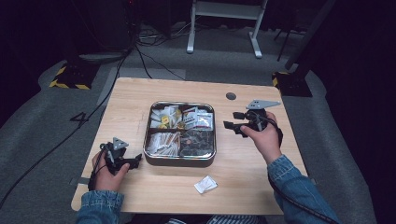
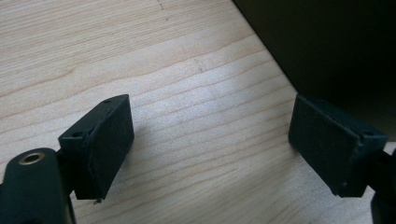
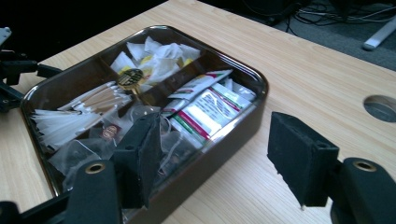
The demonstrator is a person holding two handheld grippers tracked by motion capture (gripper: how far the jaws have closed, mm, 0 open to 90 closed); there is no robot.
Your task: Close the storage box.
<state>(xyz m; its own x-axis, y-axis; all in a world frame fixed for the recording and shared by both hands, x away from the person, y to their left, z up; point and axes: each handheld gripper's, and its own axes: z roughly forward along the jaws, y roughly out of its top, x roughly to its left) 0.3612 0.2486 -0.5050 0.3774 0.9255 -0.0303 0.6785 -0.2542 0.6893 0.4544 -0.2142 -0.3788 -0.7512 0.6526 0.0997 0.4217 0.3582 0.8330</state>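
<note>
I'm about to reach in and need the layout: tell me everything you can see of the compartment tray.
The tray is a shallow, square, rounded-corner box with a shiny rim and dark walls, lidless, lying flat at the middle of the table. Dividers split it into four compartments holding white sachets, printed packets, pale sticks and clear bags of dark contents. Neither gripper touches it: the left gripper sits left of it, the right gripper right of it.

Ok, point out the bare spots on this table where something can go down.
Free: the far strip between the tray and the table back edge, and the near-left corner beside the white packet. Crowded: both sides of the tray, taken by the left gripper and right gripper.
</note>
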